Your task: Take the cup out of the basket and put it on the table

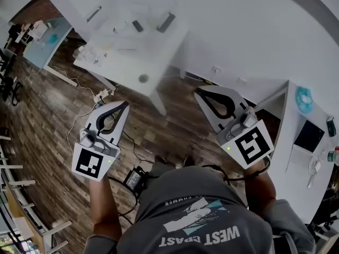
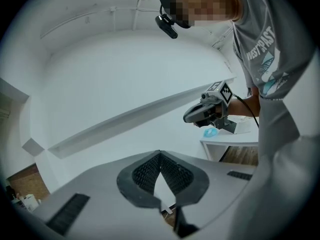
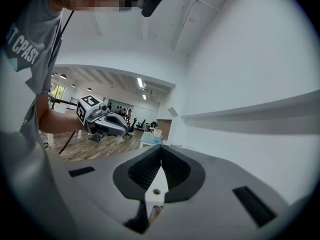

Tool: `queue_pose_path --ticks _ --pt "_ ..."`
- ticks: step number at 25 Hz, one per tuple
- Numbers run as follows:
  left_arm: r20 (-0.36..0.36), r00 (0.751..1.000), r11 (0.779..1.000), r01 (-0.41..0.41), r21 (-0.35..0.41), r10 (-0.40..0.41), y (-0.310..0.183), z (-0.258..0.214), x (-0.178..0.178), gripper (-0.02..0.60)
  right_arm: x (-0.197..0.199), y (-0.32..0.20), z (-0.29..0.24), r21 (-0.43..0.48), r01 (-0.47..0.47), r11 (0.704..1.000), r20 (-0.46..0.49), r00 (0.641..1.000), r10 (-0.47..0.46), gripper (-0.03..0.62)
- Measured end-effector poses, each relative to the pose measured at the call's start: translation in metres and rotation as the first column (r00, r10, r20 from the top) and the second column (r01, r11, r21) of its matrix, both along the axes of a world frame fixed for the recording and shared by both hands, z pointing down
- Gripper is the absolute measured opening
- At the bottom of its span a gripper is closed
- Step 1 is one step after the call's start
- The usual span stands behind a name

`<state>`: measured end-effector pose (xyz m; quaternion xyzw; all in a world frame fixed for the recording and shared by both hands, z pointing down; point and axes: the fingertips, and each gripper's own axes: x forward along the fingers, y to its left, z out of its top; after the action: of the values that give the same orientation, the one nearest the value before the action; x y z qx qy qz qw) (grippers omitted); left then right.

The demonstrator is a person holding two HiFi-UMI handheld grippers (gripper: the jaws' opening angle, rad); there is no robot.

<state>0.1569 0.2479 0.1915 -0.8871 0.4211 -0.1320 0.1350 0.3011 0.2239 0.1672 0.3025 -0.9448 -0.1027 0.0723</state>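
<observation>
No cup or basket can be made out in any view. In the head view my left gripper [image 1: 125, 103] and right gripper [image 1: 197, 90] are held out over the wooden floor, both pointing toward a white table [image 1: 159, 52] by the wall. Both are shut, tips touching, with nothing between them. The left gripper view shows its jaws [image 2: 160, 153] closed against a white wall, with the right gripper [image 2: 207, 111] off to the side. The right gripper view shows its own closed jaws [image 3: 161, 160] and the left gripper [image 3: 107, 121] beyond.
The white table carries a few small dark items [image 1: 166, 23] and a small round grey thing [image 1: 143, 79] near its front edge. A white desk [image 1: 296, 157] with a teal roll [image 1: 304, 99] stands at the right. A power strip [image 1: 103, 95] and cables lie on the floor.
</observation>
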Motion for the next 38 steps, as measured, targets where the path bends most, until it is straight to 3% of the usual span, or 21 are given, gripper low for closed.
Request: queue_pose_path --ticks 10,23,31,38 --pt "-0.006 1.0 1.0 -0.007 -0.002 0.007 -0.048 0.001 -0.028 0.009 -0.031 -0.053 0.005 -0.027 -0.005 1.0 -0.028 1.0 0.004 0.012" --pt "-0.024 0.996 0.996 -0.086 0.038 0.087 -0.121 -0.006 -0.093 0.009 -0.096 -0.116 0.01 -0.026 -0.079 0.997 -0.084 0.994 0.076 0.012" --pt "-0.029 0.995 0.995 -0.097 0.021 0.097 -0.16 -0.002 -0.092 0.009 -0.098 -0.156 0.013 -0.038 -0.082 0.996 -0.093 0.993 0.078 0.012" --pt "-0.024 0.999 0.999 -0.043 0.012 0.043 -0.199 -0.005 -0.076 0.009 -0.09 -0.201 0.007 -0.025 -0.02 0.999 -0.048 0.999 0.019 0.012"
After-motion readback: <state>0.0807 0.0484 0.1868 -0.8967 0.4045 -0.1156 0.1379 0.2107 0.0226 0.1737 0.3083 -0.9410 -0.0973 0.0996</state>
